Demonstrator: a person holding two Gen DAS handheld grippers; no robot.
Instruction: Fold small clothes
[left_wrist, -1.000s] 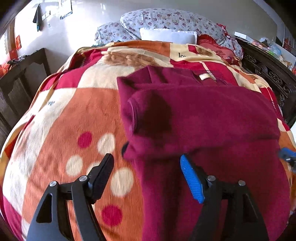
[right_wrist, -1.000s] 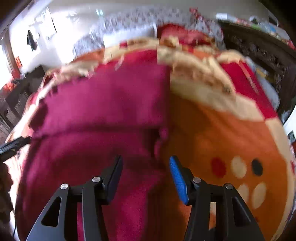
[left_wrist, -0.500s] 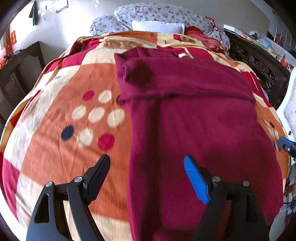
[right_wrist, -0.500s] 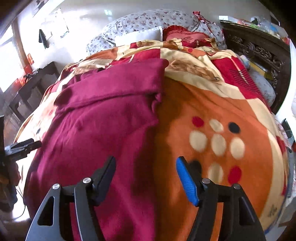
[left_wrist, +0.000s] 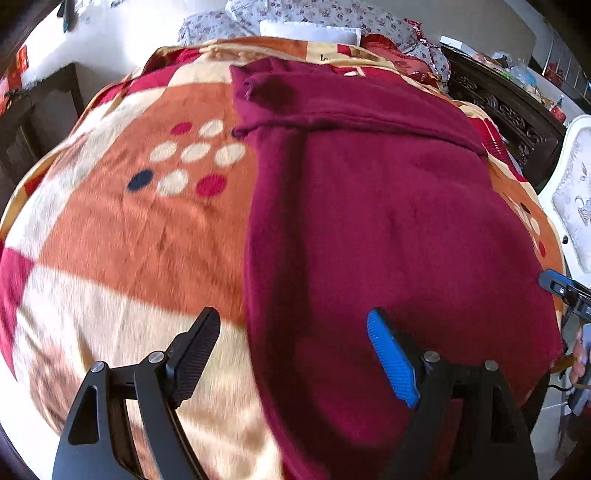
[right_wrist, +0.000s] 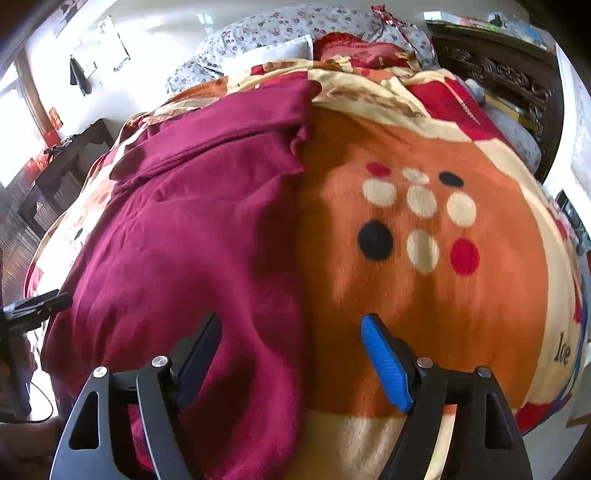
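Two grippers hang over a bed, each with one black finger and one blue-padded finger. A dark red garment (left_wrist: 388, 206) lies flat on an orange, cream and red blanket (left_wrist: 122, 229), its far end folded over in a band across its width. Round spots in cream, red and dark blue mark the blanket on both sides of the garment.

The left gripper (left_wrist: 291, 354) has its fingers spread wide with nothing pinched. In its view the garment's left edge runs between the two fingers: the black finger (left_wrist: 192, 354) is over bare blanket, and the blue pad (left_wrist: 391, 358) is over the red cloth near the garment's near end.

The right gripper (right_wrist: 291, 358) has its jaws opening, and they stand wide apart. In its view the garment's right edge passes between them, with the black finger over the cloth and the blue pad (right_wrist: 384, 362) over the orange blanket. The pads press on nothing.

Each gripper shows at the edge of the other's view, the right one at the far right of the left view and the left one at the far left of the right view.

At the far end of the bed lie flowered pillows (right_wrist: 280, 33) and a white cushion (left_wrist: 310, 31). Dark carved wooden furniture (right_wrist: 491, 70) stands to the right.
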